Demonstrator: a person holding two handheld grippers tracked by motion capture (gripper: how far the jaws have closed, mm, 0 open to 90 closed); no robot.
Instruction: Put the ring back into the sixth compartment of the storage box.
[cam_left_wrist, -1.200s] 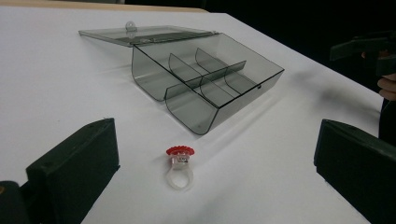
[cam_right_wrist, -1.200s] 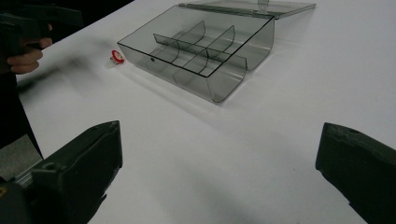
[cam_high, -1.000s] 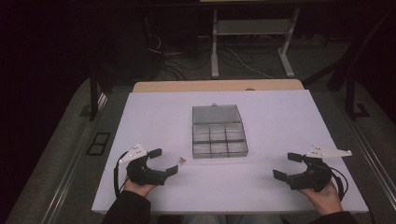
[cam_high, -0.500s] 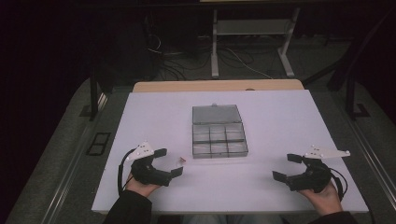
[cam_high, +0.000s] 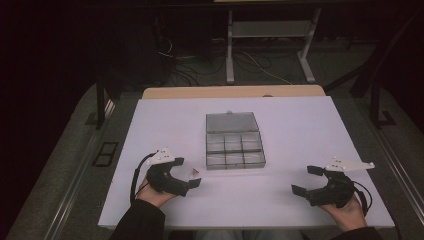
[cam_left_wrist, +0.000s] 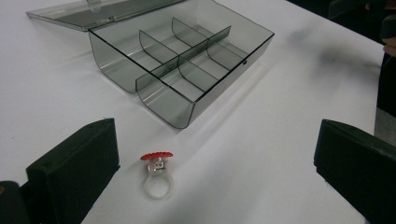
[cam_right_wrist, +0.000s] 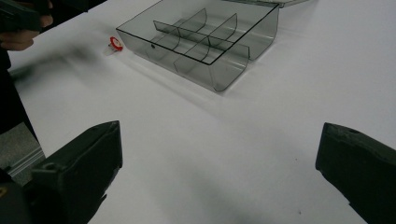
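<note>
A smoky clear plastic box (cam_high: 234, 149) with several empty compartments stands open mid-table, lid (cam_high: 232, 122) laid flat behind it. The box (cam_left_wrist: 187, 65) is empty in the left gripper view, and the box (cam_right_wrist: 205, 39) looks the same in the right gripper view. A small clear ring with a red top (cam_high: 193, 173) lies just left of the box's front corner. My left gripper (cam_high: 187, 172) is open, with the ring (cam_left_wrist: 158, 175) on the table between its jaws, closer to the left jaw. My right gripper (cam_high: 307, 180) is open at the front right, jaws holding nothing; the ring (cam_right_wrist: 113, 45) shows far off.
The white tabletop (cam_high: 300, 130) has bare room on both sides of the box. A wooden strip (cam_high: 230, 92) runs along its far edge. Beyond it are a dark floor, cables and a metal stand (cam_high: 270, 45).
My left gripper has moved slightly right and forward, toward the ring. The right gripper has barely shifted. The box and the ring have not moved.
</note>
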